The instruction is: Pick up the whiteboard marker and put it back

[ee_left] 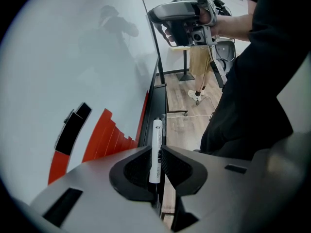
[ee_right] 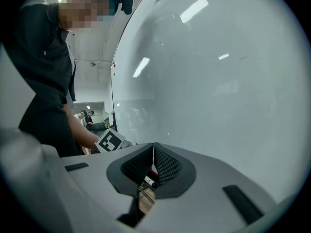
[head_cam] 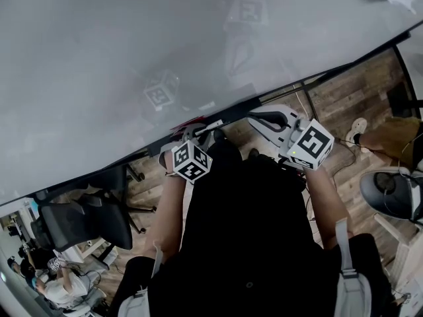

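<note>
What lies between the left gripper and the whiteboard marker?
Nothing. The jaws of the left gripper press directly on the whiteboard marker, as the left gripper view shows.

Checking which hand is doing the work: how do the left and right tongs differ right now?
The left tongs are shut on the marker; the right tongs are shut on nothing. The left tongs sit low by the ledge; the right tongs are held higher. Both are closed beside the whiteboard.
</note>
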Tool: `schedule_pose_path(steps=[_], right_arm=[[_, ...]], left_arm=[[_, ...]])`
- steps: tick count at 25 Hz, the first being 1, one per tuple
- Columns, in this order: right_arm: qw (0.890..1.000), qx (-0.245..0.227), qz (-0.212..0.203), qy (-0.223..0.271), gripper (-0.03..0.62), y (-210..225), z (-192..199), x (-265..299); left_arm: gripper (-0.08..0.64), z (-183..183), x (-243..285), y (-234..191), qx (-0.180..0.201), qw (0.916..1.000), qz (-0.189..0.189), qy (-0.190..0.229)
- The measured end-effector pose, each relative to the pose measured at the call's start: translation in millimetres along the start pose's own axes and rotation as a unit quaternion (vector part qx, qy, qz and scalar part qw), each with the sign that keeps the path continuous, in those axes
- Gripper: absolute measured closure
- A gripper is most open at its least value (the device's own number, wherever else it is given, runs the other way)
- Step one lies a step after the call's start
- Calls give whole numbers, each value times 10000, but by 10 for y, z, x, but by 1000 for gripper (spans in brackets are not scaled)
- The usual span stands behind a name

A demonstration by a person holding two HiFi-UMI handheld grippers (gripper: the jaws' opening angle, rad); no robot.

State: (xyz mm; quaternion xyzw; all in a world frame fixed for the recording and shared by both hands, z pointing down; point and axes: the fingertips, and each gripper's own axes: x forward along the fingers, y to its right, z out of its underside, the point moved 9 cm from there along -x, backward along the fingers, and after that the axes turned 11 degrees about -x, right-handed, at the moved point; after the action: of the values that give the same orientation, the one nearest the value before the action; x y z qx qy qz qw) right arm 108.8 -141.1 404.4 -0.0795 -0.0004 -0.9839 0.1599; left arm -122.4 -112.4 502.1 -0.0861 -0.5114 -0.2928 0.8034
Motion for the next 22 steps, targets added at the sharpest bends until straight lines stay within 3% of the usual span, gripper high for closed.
schedule_pose_path(steps=[9, 22], right_arm=[[10000, 18, -43, -14, 572, -17, 43, 11], [10000, 11, -93, 31, 573, 13, 58, 38]], left_arm=[[483, -17, 37, -18, 28, 10000, -73, -35], [468, -97, -47, -21, -106, 9995, -202, 238]])
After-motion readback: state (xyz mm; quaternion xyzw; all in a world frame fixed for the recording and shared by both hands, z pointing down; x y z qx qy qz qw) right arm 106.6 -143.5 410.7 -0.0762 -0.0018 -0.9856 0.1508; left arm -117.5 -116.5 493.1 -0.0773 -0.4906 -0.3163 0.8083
